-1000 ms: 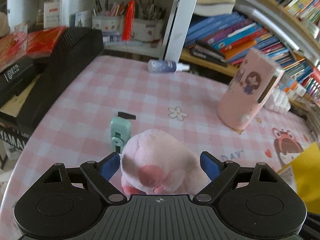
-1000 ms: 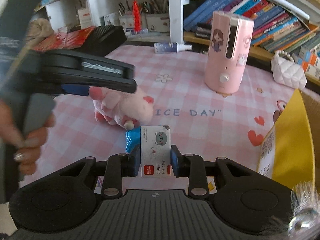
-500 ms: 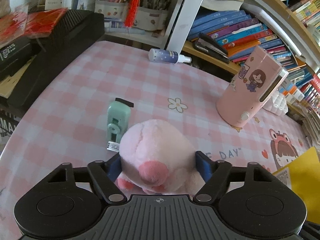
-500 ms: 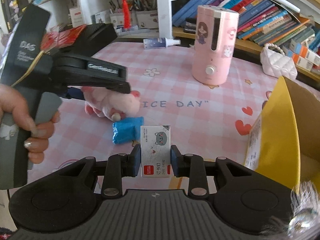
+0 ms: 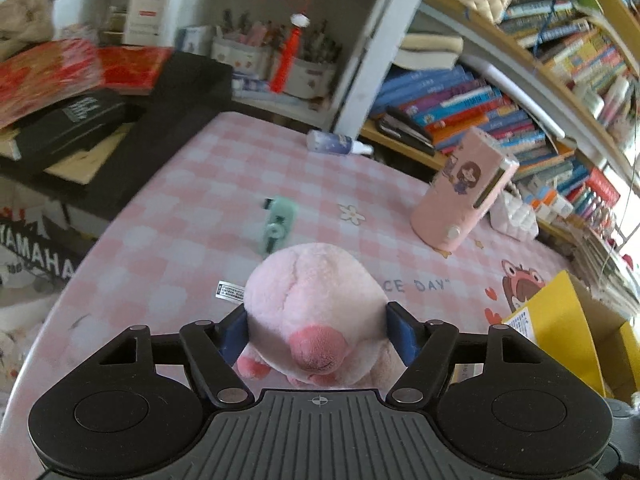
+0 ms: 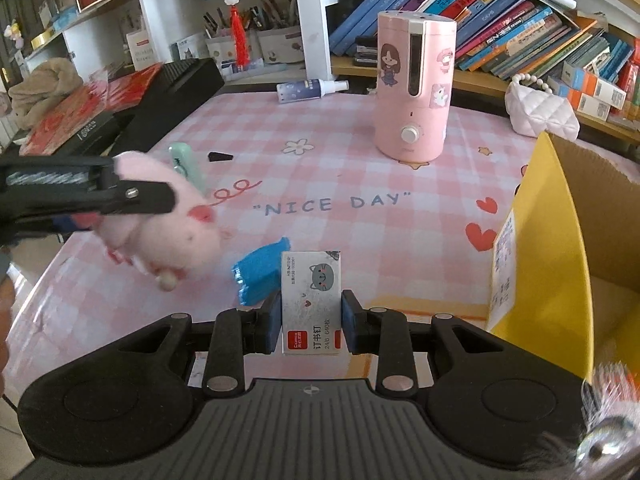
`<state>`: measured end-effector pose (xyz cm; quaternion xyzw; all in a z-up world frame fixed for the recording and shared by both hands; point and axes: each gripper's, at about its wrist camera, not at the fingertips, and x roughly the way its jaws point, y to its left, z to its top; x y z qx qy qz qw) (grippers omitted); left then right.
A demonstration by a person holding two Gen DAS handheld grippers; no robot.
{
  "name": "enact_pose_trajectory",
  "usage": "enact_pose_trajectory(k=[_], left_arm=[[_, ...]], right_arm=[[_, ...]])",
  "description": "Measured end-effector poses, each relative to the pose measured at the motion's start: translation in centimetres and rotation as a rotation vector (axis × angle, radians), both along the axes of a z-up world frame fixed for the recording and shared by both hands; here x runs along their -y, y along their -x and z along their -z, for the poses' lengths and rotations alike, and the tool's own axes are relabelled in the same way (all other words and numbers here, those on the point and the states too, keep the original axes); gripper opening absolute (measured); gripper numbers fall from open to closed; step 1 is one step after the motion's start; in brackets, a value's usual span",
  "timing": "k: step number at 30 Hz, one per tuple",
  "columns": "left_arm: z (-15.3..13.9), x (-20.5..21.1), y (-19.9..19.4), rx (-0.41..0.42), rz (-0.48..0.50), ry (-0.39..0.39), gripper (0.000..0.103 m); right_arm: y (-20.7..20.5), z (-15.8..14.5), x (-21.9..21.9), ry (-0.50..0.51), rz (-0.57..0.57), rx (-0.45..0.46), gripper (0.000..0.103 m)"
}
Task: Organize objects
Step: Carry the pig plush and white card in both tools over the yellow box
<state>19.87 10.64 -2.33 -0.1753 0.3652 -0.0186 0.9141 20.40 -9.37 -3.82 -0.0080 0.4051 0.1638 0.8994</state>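
Left wrist view has the pink plush [image 5: 316,304] at lower centre, pinched between the left gripper [image 5: 316,336] pads, whose jaws have just been closing on it, above the checked cloth [image 5: 192,216]. Right wrist view shows the right gripper [image 6: 311,318] clamping a staple box [image 6: 311,300] at lower centre, a blue packet [image 6: 258,276] just left of it and a yellow carton [image 6: 560,264] at the right edge.

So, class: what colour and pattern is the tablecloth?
Pink and white checks on the tablecloth, clearest in the right wrist view.
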Motion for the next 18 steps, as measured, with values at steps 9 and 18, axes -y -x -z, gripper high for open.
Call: enact_pose_trajectory(k=[9,18], left_arm=[[-2.0,-3.2,4.6,0.068,-0.085,-0.015,0.071],[-2.3,-4.2,9.4,0.09,-0.048,0.009,0.072]], right_arm=[[1.9,-0.4,-0.6,-0.051,0.045,-0.031,0.028],[5.7,-1.7,-2.4,-0.052,0.021,0.013,0.028]])
